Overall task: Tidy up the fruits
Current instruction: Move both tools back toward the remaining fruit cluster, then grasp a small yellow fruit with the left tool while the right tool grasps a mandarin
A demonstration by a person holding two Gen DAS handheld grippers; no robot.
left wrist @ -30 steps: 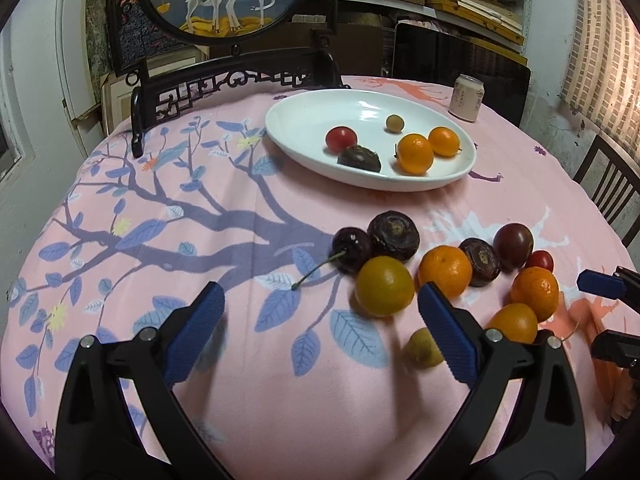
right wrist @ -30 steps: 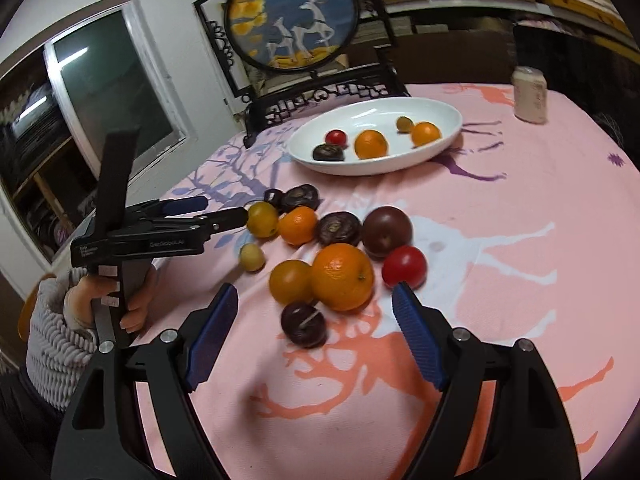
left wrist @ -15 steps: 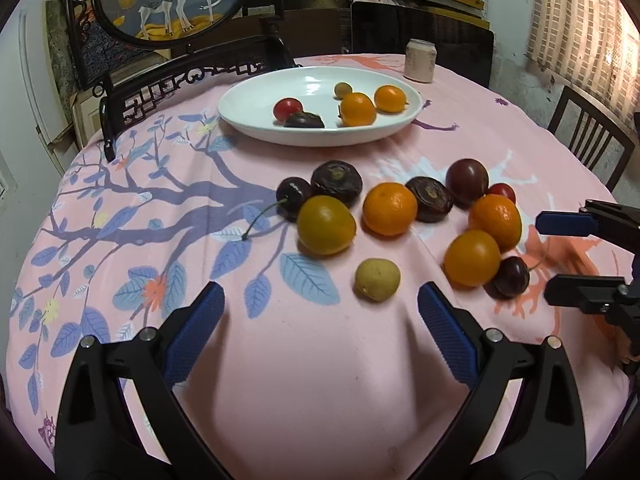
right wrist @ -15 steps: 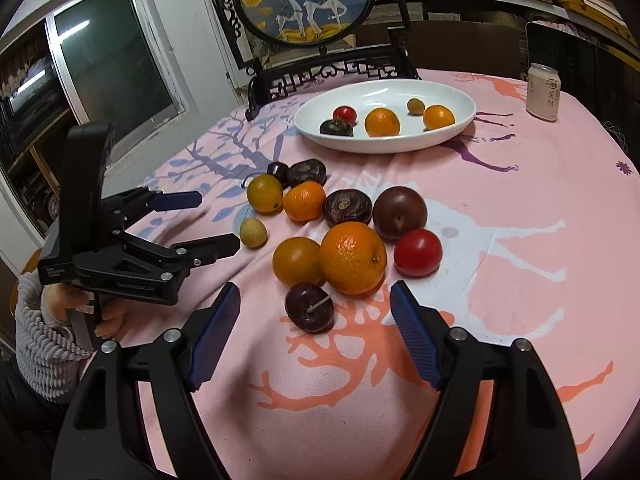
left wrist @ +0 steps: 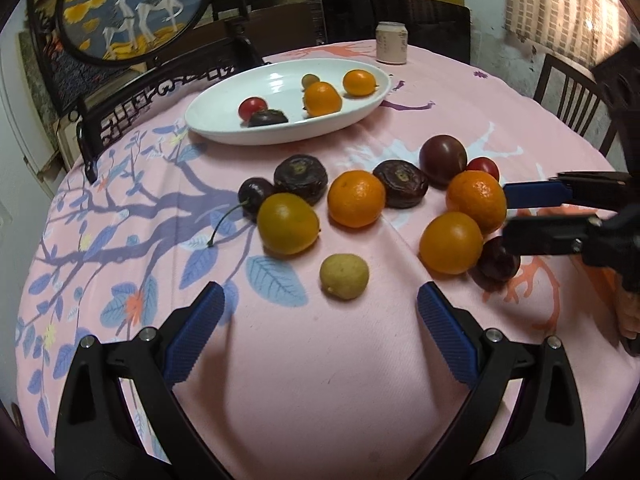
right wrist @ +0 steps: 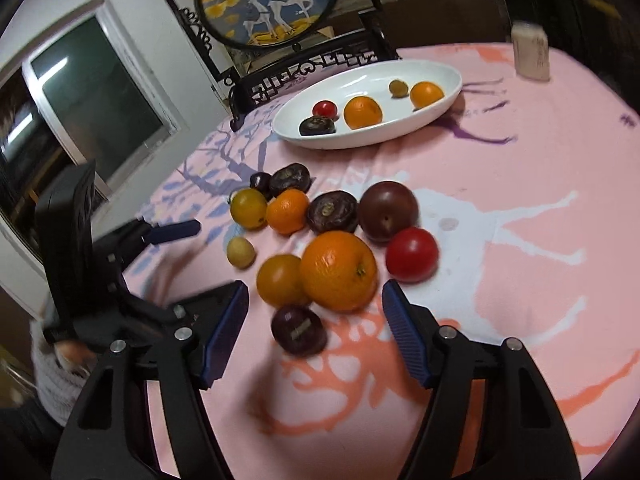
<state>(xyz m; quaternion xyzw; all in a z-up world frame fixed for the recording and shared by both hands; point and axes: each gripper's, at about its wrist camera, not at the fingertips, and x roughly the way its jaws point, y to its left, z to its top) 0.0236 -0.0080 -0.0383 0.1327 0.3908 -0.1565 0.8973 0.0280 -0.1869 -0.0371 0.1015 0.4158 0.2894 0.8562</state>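
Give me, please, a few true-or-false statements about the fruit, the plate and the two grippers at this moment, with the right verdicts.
1. The white plate holds five fruits. True.
2. The left gripper is shut on the small yellow fruit. False: it is open, and the fruit lies on the cloth ahead of its fingers.
3. A dark cherry lies between the open fingers of the right gripper. True.
4. The can stands on the plate. False: it stands on the tablecloth beyond the plate.
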